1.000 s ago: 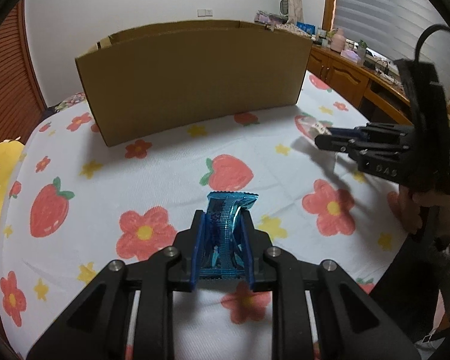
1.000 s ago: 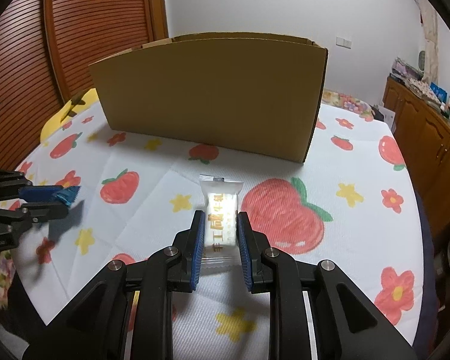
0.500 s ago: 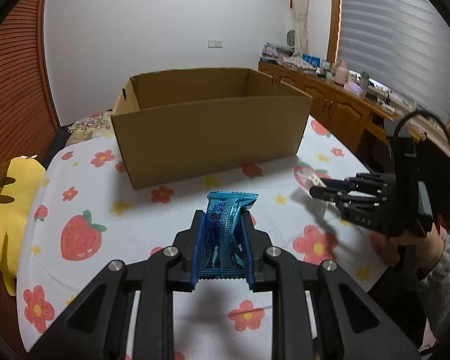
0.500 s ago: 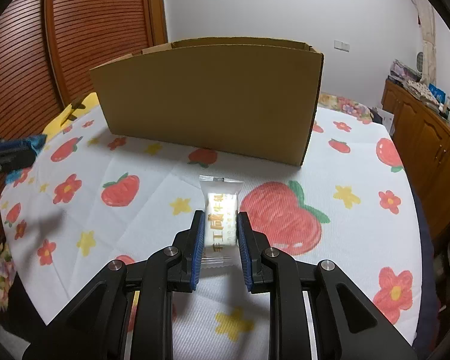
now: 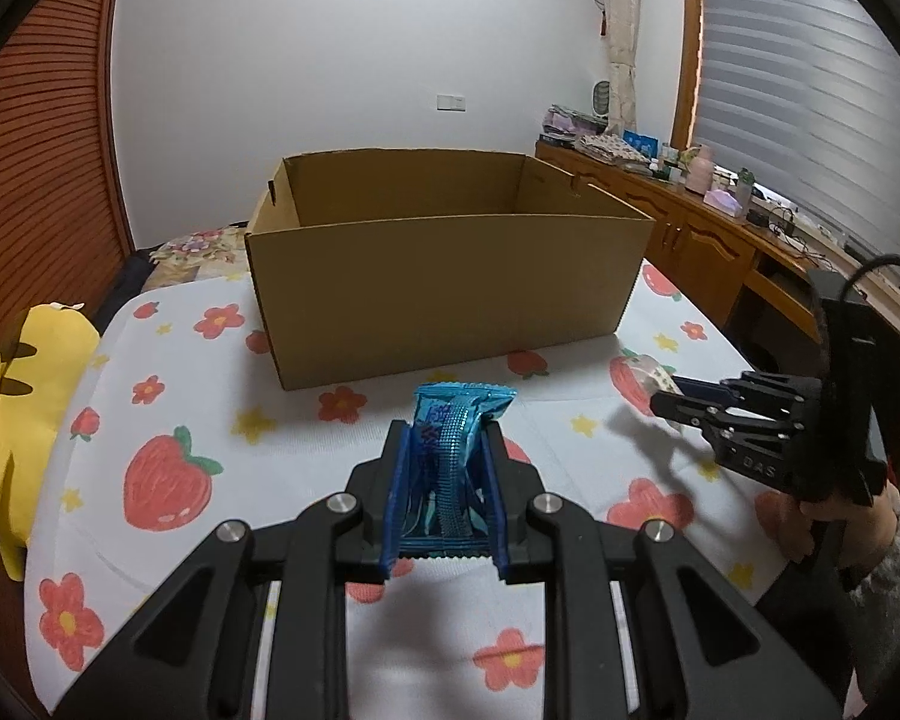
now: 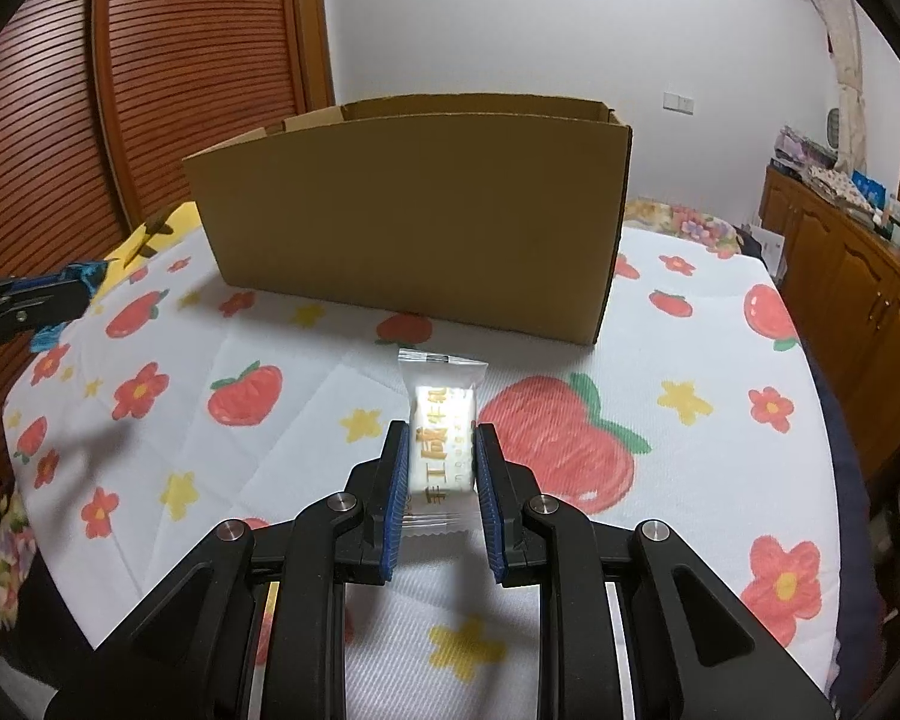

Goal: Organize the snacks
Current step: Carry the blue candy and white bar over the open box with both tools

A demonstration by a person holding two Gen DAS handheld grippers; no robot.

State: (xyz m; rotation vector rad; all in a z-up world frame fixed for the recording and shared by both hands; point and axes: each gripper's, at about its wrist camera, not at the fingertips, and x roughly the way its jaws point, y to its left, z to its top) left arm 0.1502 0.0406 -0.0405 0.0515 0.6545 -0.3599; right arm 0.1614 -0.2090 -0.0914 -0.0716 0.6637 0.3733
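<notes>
Left black two-finger gripper (image 5: 443,495) clamped on a crinkled blue foil snack packet (image 5: 450,456), pinched upright between the 2 blue pads, top edge poking out past the fingertips. Raised above the white fruit-and-flower tablecloth (image 5: 168,420). Ahead of it, an open brown cardboard box (image 5: 444,300).

Right black two-finger gripper (image 6: 439,471) closed on a white rectangular wrapped snack (image 6: 441,438), gripped at both long sides, far end sticking forward beyond the tips. Same box (image 6: 414,222) straight ahead.
</notes>
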